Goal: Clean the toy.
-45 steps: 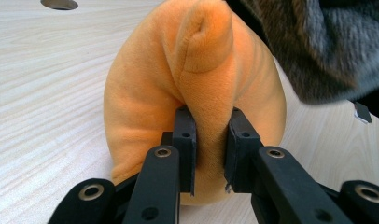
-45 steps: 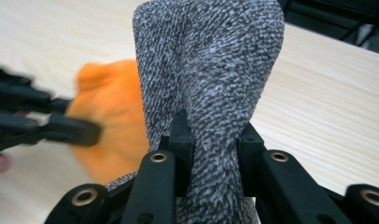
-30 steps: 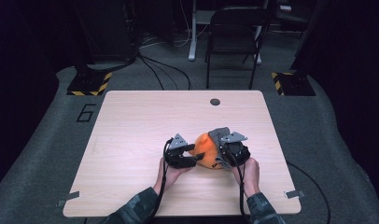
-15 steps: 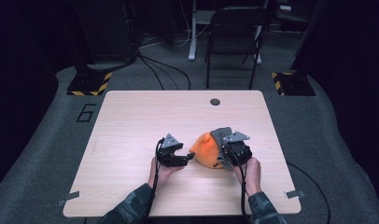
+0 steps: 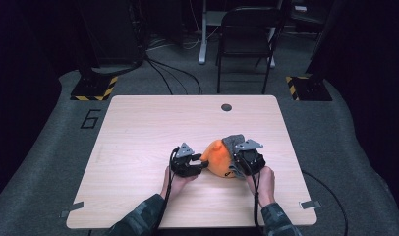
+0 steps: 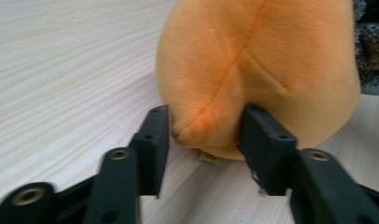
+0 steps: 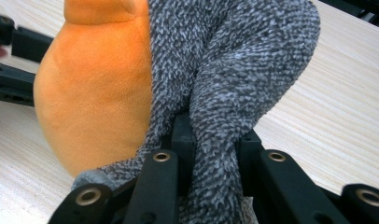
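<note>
Jaws flank plush toy (image 5: 218, 157); chair (image 5: 246, 37) beyond.

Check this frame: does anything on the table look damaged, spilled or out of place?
Nothing stands out. The orange plush toy lies intact on the table; the right gripper pinches its grey knit part, and the left gripper straddles its orange end.

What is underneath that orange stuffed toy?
The orange stuffed toy lies on the bare wooden table. A small tan tag-like bit peeks out below it, near the left tongs. Anything further under it is covered.
</note>
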`<state>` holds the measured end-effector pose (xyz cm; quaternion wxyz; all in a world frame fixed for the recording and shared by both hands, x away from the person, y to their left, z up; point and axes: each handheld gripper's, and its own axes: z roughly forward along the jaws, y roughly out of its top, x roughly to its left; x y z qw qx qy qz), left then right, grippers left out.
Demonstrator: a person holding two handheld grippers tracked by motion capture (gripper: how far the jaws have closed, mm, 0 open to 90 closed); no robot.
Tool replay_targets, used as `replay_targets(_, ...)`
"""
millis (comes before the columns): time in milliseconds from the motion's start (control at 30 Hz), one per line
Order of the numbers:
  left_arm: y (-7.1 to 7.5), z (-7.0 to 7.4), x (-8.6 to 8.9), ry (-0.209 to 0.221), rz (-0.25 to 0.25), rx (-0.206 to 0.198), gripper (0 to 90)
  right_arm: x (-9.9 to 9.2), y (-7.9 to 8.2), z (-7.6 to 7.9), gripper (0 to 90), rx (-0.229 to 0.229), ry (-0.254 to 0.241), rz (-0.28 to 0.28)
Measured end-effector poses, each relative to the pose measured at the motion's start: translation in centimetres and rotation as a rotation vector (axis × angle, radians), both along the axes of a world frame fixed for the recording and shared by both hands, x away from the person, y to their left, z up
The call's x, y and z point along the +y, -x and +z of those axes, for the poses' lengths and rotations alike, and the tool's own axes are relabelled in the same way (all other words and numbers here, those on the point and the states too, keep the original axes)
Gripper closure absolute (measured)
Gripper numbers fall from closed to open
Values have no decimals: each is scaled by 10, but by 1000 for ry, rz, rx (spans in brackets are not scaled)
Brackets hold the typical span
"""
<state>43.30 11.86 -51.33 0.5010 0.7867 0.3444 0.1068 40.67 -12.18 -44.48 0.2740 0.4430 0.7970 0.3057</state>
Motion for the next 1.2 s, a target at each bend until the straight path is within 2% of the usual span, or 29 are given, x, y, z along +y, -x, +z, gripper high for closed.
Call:
replay_targets(33, 1, -1, -2, 8, 1, 5, 577, 0, 0, 0, 763, -1, -2, -3)
replay_targets(100, 0, -1, -1, -2, -11, -1, 629, 0, 1, 0, 762, 2, -9, -7)
replay_targets(200, 1, -2, -2, 1, -13, -14, 750, -3, 0, 1, 762, 2, -24, 1)
replay_targets(267, 0, -2, -2, 1, -22, -23, 787, -8, 1, 5, 760, 16, -78, -3)
replay_targets(367, -1, -1, -1, 0, -32, -40, 806, -22, 1, 13, 759, -4, -129, -2)
replay_targets(467, -1, -1, 0, 4, -33, -34, 808, -46, 2, 26, 758, -31, -126, -60)
replay_targets(533, -1, -1, 0, 7, -34, -40, 808, -64, 3, 29, 757, -42, -102, -125)
replay_targets(600, 0, -1, 0, 13, -28, -45, 808, -81, 1, 23, 757, -18, -91, -178)
replay_targets(667, 0, -1, 0, 13, -27, -52, 808, -92, -4, 7, 756, 35, -85, -213)
replay_targets(733, 0, -1, 0, 16, -34, -55, 808, -96, -11, -11, 756, 89, -71, -234)
replay_targets(800, 1, -2, 0, 23, -32, -61, 809, -97, -15, -22, 755, 129, -63, -240)
replay_targets(900, 1, -1, 2, 34, -42, -65, 816, -98, -18, -27, 754, 143, -63, -245)
replay_targets(933, 2, 0, 2, 60, -36, -80, 823, -98, -18, -27, 754, 141, -60, -249)
replay_targets(1000, 4, 10, 3, 111, -63, -106, 832, -97, -18, -26, 754, 142, -59, -249)
replay_targets(1067, 8, 29, 2, 145, -80, -170, 836, -98, -18, -24, 754, 138, -68, -249)
replay_targets(1133, 12, 51, 1, 139, -109, -236, 838, -100, -18, -23, 754, 140, -65, -250)
replay_targets(1200, 17, 69, 2, 166, -116, -261, 838, -101, -18, -24, 754, 142, -68, -254)
